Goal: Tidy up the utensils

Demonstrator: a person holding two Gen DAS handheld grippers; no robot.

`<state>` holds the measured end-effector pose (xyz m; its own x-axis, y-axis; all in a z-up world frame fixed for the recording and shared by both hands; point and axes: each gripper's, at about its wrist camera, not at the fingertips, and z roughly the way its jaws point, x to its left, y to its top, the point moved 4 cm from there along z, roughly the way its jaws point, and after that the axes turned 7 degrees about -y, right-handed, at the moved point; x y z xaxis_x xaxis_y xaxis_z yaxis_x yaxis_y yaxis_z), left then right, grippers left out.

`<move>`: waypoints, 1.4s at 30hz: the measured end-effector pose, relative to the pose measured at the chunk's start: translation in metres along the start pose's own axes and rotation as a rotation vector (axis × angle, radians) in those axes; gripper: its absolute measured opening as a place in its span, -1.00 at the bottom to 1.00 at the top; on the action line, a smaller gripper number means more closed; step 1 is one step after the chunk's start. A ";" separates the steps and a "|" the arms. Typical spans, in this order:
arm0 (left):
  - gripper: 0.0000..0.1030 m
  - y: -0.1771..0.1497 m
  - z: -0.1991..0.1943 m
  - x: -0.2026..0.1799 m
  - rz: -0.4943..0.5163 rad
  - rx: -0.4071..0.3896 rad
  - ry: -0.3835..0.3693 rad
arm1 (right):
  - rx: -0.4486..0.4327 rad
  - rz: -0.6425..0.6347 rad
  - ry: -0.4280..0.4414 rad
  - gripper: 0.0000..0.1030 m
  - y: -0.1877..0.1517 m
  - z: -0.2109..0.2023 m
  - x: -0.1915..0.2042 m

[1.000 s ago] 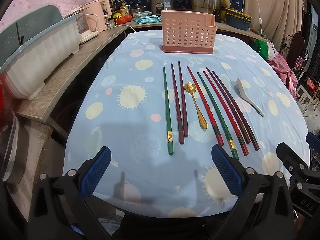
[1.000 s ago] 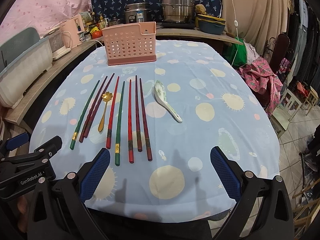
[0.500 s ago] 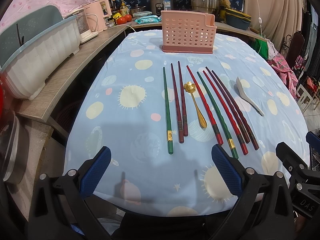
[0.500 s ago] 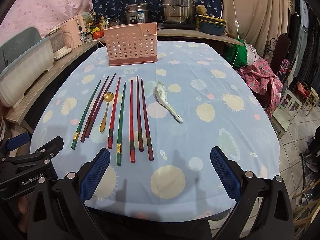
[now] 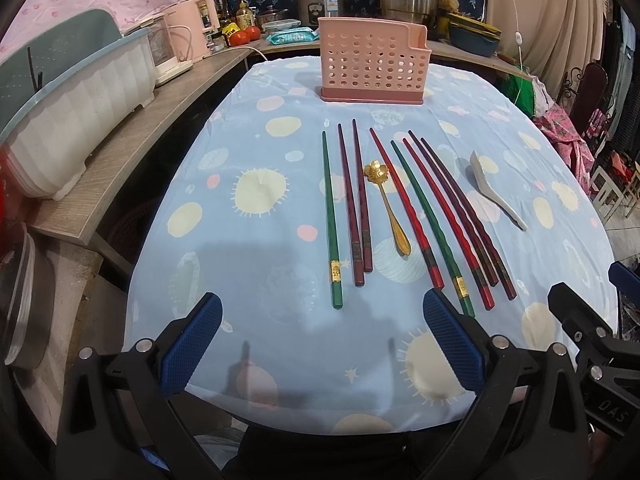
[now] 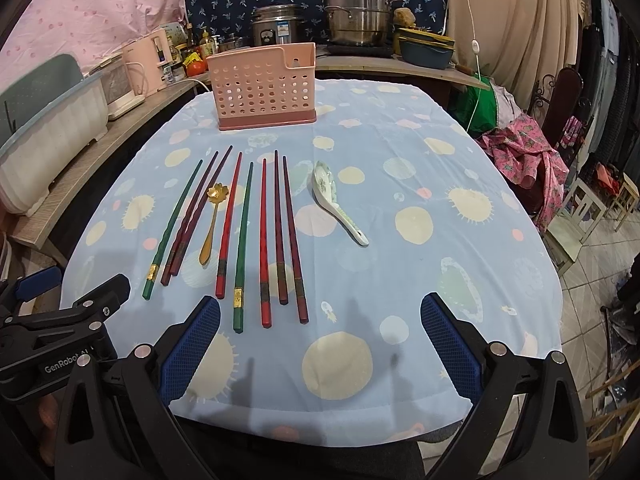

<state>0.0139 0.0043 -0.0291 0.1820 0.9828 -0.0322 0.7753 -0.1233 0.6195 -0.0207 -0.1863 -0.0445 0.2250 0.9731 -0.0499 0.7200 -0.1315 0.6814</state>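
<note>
A pink perforated utensil holder (image 5: 374,65) (image 6: 266,84) stands upright at the far side of the blue spotted tablecloth (image 5: 260,248). Several green, red and dark red chopsticks (image 5: 424,216) (image 6: 264,240) lie in a row in front of it. A gold spoon (image 5: 386,204) (image 6: 212,224) lies among them. A white ceramic spoon (image 5: 498,190) (image 6: 338,204) lies to their right. My left gripper (image 5: 322,340) is open and empty above the near table edge. My right gripper (image 6: 320,340) is open and empty beside it, to the right.
A wooden counter (image 5: 132,140) runs along the left with a white tub (image 5: 72,104) and a pink appliance (image 5: 188,28). Steel pots (image 6: 356,20) stand behind the table. Chairs and pink cloth (image 6: 532,152) are to the right, over tiled floor.
Both grippers have eased slightly forward toward the utensils. Nothing on the table has moved.
</note>
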 end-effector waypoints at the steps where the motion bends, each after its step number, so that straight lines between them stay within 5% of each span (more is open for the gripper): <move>1: 0.86 0.001 0.001 0.000 -0.001 0.003 0.001 | 0.001 0.000 0.001 0.87 0.000 0.000 0.000; 19: 0.86 0.009 0.070 0.050 -0.132 0.134 -0.004 | 0.028 0.074 0.004 0.86 0.024 0.057 -0.031; 26: 0.65 0.004 0.082 0.039 -0.099 0.166 -0.062 | 0.065 0.084 0.025 0.57 0.029 0.079 -0.032; 32: 0.19 0.008 0.082 0.037 -0.073 0.153 -0.069 | 0.088 0.090 0.053 0.27 0.031 0.092 -0.030; 40: -0.77 0.019 0.088 0.040 -0.075 0.135 -0.100 | 0.095 0.086 0.073 -0.02 0.040 0.110 -0.026; 42: -0.84 0.020 0.089 0.038 -0.073 0.135 -0.114 | 0.102 0.086 0.080 -0.11 0.041 0.117 -0.026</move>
<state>0.0908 0.0270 -0.0878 0.1835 0.9688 -0.1666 0.8617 -0.0770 0.5015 0.0802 -0.2389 -0.1005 0.2386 0.9689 0.0662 0.7641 -0.2294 0.6029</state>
